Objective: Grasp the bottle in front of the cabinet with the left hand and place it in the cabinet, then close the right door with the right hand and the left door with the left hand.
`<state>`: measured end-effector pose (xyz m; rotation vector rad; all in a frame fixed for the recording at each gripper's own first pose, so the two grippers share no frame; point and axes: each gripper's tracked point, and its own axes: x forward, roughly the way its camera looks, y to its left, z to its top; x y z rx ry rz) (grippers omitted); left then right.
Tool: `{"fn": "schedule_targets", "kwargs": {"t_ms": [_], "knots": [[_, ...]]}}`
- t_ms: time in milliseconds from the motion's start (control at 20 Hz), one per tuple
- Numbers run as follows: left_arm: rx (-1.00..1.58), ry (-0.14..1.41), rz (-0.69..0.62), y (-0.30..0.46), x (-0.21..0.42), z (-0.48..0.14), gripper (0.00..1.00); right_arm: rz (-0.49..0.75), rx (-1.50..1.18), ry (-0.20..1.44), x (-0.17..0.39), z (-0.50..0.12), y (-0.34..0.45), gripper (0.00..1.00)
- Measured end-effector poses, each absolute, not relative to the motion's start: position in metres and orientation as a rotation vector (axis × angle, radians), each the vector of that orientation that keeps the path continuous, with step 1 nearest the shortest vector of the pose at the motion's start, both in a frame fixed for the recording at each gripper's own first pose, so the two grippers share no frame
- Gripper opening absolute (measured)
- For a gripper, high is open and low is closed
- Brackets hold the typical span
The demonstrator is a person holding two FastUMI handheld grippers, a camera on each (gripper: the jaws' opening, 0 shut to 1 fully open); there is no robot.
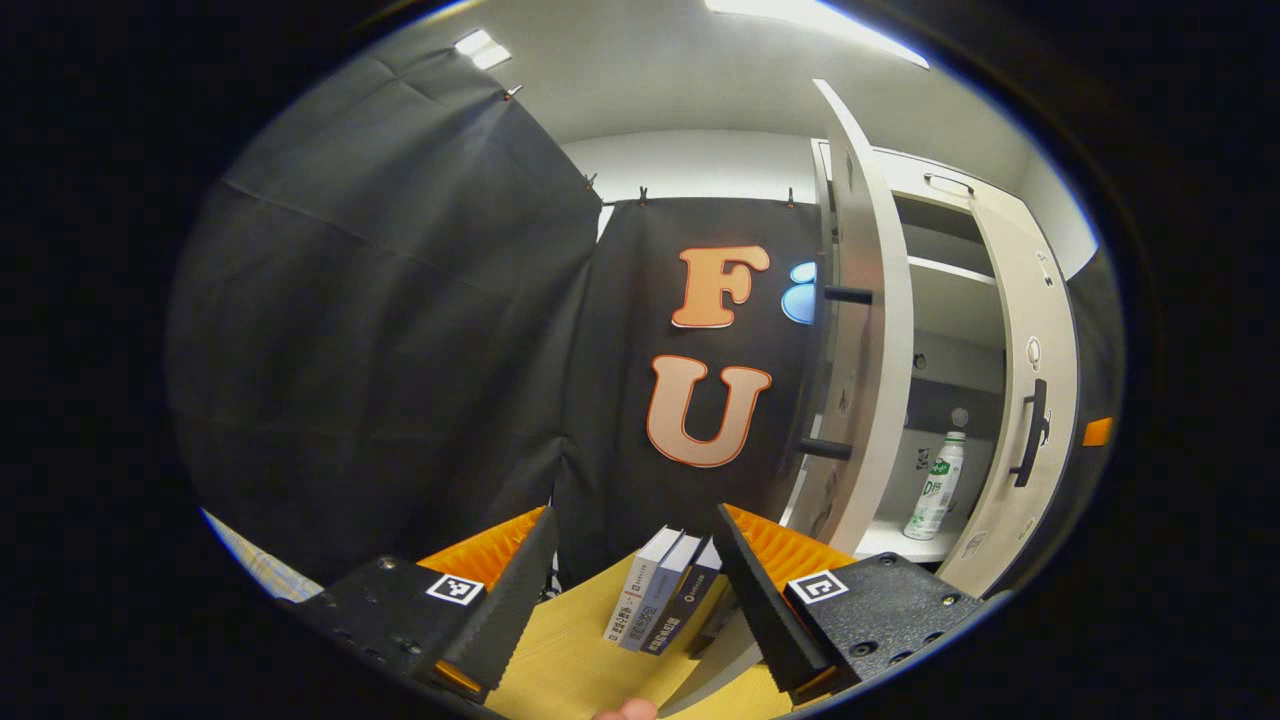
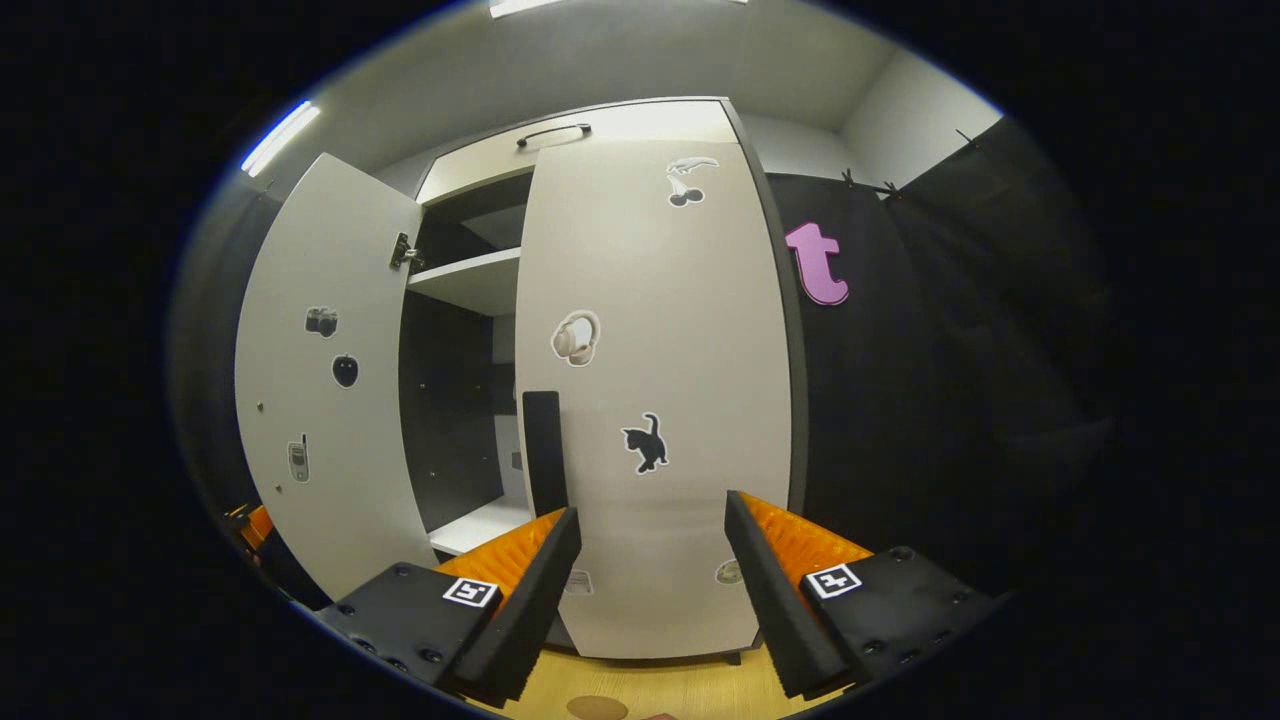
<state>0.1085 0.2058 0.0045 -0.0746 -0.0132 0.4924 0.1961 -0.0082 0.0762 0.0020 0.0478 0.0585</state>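
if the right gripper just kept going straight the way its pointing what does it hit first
Most likely the front of the cabinet's right door, which stands nearly shut straight ahead of the open right gripper. Its line lands between the black handle and the cat sticker, low on the panel. Depth is hard to judge in the fisheye.

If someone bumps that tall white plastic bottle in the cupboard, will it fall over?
Probably, yes: the tall white plastic bottle stands upright on the cabinet shelf, narrow for its height, so it likely tips easily. Its round body would then probably roll. It looks like light plastic, unlikely to break.

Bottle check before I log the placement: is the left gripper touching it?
Apart. The left gripper view shows the bottle standing inside the cabinet, far beyond the open left gripper.
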Motion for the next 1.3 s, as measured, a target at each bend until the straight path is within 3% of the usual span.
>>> {"fn": "schedule_targets", "kwargs": {"t_ms": [100, 200, 350, 400, 450, 600, 650, 700, 750, 800, 1300], "knots": [[-0.070, 0.006, 0.479, 0.197, 0.113, -0.004, 0.99, 0.047, 0.011, 0.049, 0.186, 0.074, -0.018, 0.96], [-0.049, -0.001, 0.469, 0.196, 0.114, -0.003, 0.91, 0.027, 0.005, 0.046, 0.178, 0.073, -0.030, 0.96], [-0.019, 0.013, 0.416, 0.181, 0.118, -0.002, 0.94, 0.016, 0.007, 0.048, 0.171, 0.071, -0.042, 0.95], [-0.009, 0.016, 0.401, 0.173, 0.119, -0.002, 0.94, 0.015, 0.006, 0.049, 0.169, 0.070, -0.045, 0.87], [-0.010, 0.015, 0.390, 0.167, 0.121, -0.001, 0.94, 0.013, 0.002, 0.050, 0.168, 0.070, -0.049, 0.96], [-0.043, 0.011, 0.353, 0.142, 0.122, -0.003, 0.93, 0.015, -0.002, 0.050, 0.164, 0.070, -0.054, 0.96], [-0.047, 0.012, 0.347, 0.135, 0.125, -0.004, 0.93, 0.016, -0.002, 0.049, 0.163, 0.071, -0.056, 0.87], [-0.041, 0.011, 0.343, 0.130, 0.127, -0.003, 0.93, 0.017, -0.003, 0.043, 0.162, 0.073, -0.058, 0.96], [-0.029, 0.011, 0.343, 0.125, 0.126, -0.004, 0.94, 0.015, -0.005, 0.040, 0.162, 0.074, -0.061, 0.96], [-0.018, 0.009, 0.347, 0.122, 0.127, -0.003, 0.93, 0.011, -0.008, 0.039, 0.161, 0.074, -0.064, 0.87], [-0.057, 0.028, 0.218, 0.065, 0.154, -0.014, 0.93, -0.011, 0.044, 0.042, 0.152, 0.072, -0.083, 0.87]]}}
